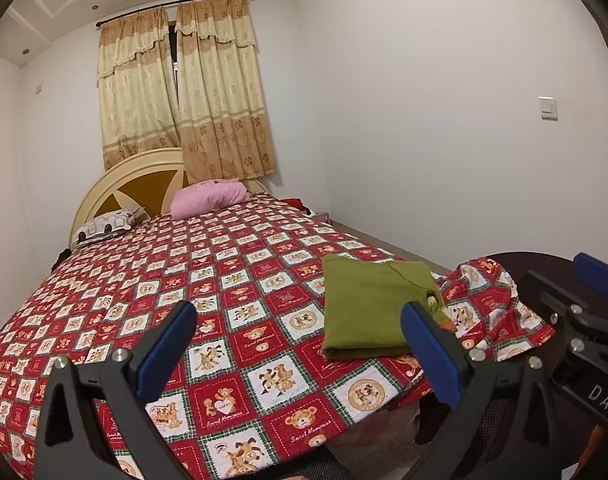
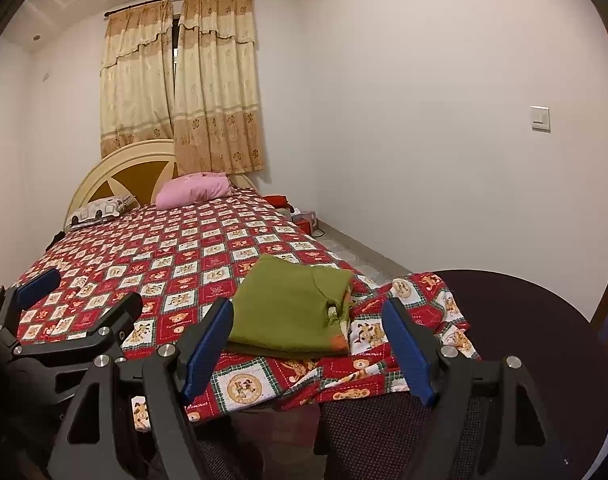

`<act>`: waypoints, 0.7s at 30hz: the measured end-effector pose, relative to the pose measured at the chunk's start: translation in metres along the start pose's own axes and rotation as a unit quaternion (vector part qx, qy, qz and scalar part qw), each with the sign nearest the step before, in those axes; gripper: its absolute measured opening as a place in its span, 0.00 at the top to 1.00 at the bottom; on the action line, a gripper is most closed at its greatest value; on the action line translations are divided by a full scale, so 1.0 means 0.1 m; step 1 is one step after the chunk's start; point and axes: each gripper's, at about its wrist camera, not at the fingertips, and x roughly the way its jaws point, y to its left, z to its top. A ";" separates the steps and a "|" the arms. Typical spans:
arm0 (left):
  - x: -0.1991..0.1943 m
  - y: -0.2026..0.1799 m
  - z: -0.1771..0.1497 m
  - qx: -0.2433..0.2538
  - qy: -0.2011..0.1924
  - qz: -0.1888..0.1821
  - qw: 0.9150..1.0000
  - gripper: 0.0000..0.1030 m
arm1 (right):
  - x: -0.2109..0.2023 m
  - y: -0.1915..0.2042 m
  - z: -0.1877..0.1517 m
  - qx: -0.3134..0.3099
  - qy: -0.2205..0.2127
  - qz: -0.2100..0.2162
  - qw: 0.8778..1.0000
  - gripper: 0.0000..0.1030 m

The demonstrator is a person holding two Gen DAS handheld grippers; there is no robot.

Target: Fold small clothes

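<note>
A green garment (image 1: 373,308) lies folded into a flat rectangle near the foot corner of the bed; it also shows in the right wrist view (image 2: 292,312). My left gripper (image 1: 300,344) is open and empty, held back from the bed's foot, to the left of the garment. My right gripper (image 2: 307,344) is open and empty, held just in front of the garment. Each gripper shows in the other's view: the right one at the right edge (image 1: 575,292), the left one at the left edge (image 2: 76,300).
The bed has a red patchwork bear-print cover (image 1: 224,288) with a rumpled corner (image 1: 491,304). A pink pillow (image 1: 208,198) and a patterned pillow (image 1: 104,226) lie by the headboard. A dark round table (image 2: 523,320) stands at right. A mesh chair back (image 2: 383,432) is below.
</note>
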 end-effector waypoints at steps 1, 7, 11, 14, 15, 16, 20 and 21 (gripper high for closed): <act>0.01 -0.01 0.00 0.000 0.001 -0.001 1.000 0.00 | 0.00 0.00 0.00 0.001 0.000 0.000 1.000 0.25; 0.01 -0.01 0.00 -0.001 0.000 -0.001 1.000 0.00 | 0.00 0.00 0.00 0.003 0.000 0.000 1.000 0.25; 0.01 -0.03 0.01 0.000 0.000 -0.001 1.000 0.00 | 0.00 -0.01 0.00 0.003 -0.001 -0.001 1.000 0.25; 0.01 -0.03 0.01 0.000 0.001 0.000 1.000 0.00 | 0.00 -0.01 0.00 0.003 -0.001 -0.001 1.000 0.25; 0.01 -0.03 0.01 -0.001 0.000 0.000 1.000 0.00 | -0.01 -0.01 0.00 0.003 -0.002 -0.001 1.000 0.25; 0.01 -0.03 0.01 -0.001 0.000 -0.001 1.000 0.00 | 0.00 -0.01 0.00 0.003 -0.001 -0.002 1.000 0.25; 0.01 -0.05 0.02 0.002 -0.002 0.012 1.000 0.00 | 0.00 -0.01 0.00 0.003 -0.001 -0.002 1.000 0.25; 0.02 -0.06 0.02 0.004 -0.002 0.013 1.000 0.00 | 0.00 -0.01 0.00 0.003 -0.002 -0.002 1.000 0.25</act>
